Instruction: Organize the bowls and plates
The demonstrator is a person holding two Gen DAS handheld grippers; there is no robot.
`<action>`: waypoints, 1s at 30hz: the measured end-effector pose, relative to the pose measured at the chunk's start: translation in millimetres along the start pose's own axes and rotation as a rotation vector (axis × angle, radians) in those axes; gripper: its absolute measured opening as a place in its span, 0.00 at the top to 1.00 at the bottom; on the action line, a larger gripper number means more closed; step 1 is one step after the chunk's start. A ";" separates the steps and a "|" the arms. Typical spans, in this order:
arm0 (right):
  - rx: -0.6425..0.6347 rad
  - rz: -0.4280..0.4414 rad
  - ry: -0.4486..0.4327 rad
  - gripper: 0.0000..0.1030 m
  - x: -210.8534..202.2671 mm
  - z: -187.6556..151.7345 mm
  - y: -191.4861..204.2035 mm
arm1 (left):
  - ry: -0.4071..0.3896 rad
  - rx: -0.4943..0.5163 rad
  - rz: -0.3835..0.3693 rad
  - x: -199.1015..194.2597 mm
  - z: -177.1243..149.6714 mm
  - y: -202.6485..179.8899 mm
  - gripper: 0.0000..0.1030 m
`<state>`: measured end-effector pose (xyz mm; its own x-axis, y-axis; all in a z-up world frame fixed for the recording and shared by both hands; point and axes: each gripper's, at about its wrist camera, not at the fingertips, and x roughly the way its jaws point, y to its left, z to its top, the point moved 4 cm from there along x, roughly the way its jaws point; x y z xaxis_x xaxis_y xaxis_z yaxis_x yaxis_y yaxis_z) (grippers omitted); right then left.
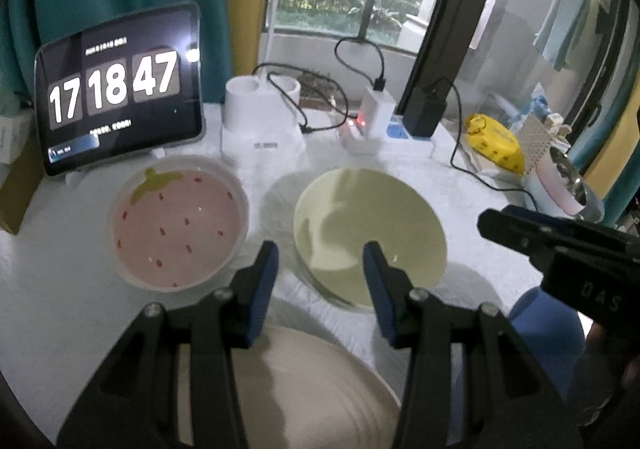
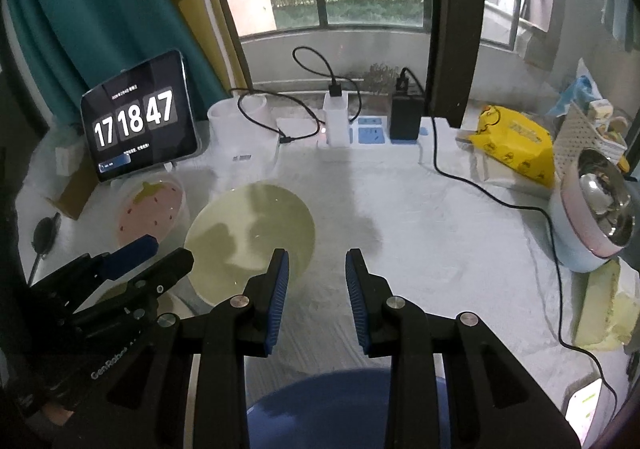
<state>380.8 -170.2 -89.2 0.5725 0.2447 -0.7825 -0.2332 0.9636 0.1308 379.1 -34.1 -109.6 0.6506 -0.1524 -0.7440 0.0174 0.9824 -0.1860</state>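
Both grippers, left gripper (image 1: pixel 320 261) and right gripper (image 2: pixel 316 269), gape partly, empty (green plate (image 1: pixel 372 225) beyond).

Open lane: bare white tabletop (image 2: pixel 420 249) right of the green plate (image 2: pixel 250 237), clear up to the power strip.
Left side: strawberry bowl (image 1: pixel 178 223) and green plate sit close together, only a narrow gap between.
Back row: tablet (image 1: pixel 120 89), white holder (image 1: pixel 260 117), chargers, looping cables (image 2: pixel 496 189) block the far edge.
Right edge: yellow packet (image 2: pixel 516 145), steel-lined bowl (image 2: pixel 596 217).
Near edge: cream bowl (image 1: pixel 312 389) under the left gripper (image 1: pixel 320 269), blue bowl (image 2: pixel 344 409) under the right gripper (image 2: pixel 316 273).
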 end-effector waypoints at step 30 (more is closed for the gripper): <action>0.047 0.096 0.178 0.74 81.6 -13.8 8.4 | 0.102 0.018 0.016 47.8 -4.5 -0.5 0.66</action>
<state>414.7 -143.6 -160.3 0.4001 0.3169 -0.8599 -0.2409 0.9417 0.2349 406.7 -42.4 -148.0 0.5705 -0.1459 -0.8082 0.0219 0.9865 -0.1625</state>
